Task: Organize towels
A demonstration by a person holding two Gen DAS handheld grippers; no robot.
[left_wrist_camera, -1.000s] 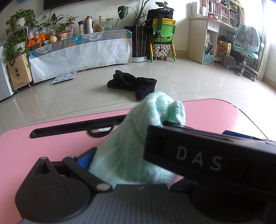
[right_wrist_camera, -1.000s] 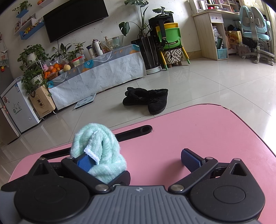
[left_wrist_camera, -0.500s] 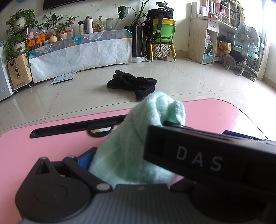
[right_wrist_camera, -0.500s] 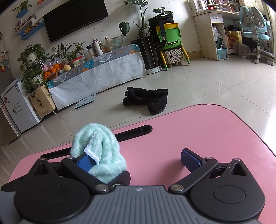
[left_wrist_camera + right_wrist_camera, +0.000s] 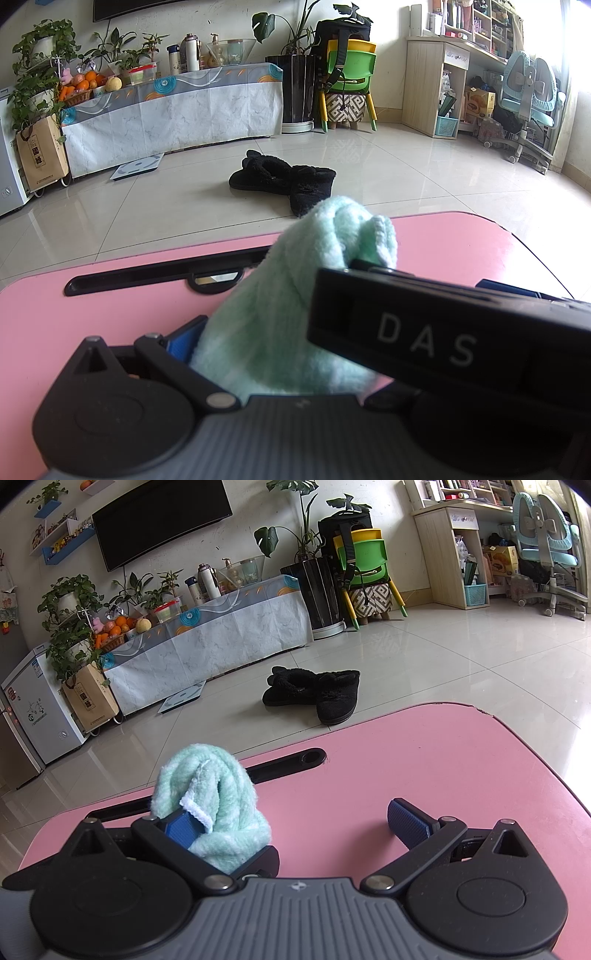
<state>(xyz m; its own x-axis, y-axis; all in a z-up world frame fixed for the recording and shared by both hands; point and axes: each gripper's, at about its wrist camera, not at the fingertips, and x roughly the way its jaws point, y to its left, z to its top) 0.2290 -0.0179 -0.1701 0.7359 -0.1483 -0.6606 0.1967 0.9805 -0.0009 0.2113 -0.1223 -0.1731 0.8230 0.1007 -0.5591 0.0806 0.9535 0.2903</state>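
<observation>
**Nothing has moved: towel bunched, tongs idle**

Nothing has shifted since the earlier frames. The mint towel [image 5: 214,808] sits bunched on the pink bench [image 5: 424,760] — not folded flat, so most of the tidying seems left. The right tongs [image 5: 295,821] gape wide, one pad touching it; the left tongs [image 5: 295,332] surround it, grip unclear.

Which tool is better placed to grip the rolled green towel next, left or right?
Probably left: the towel fills the open gap of the left tool, whereas it sits beside one finger of the right tool, off-centre.
</observation>
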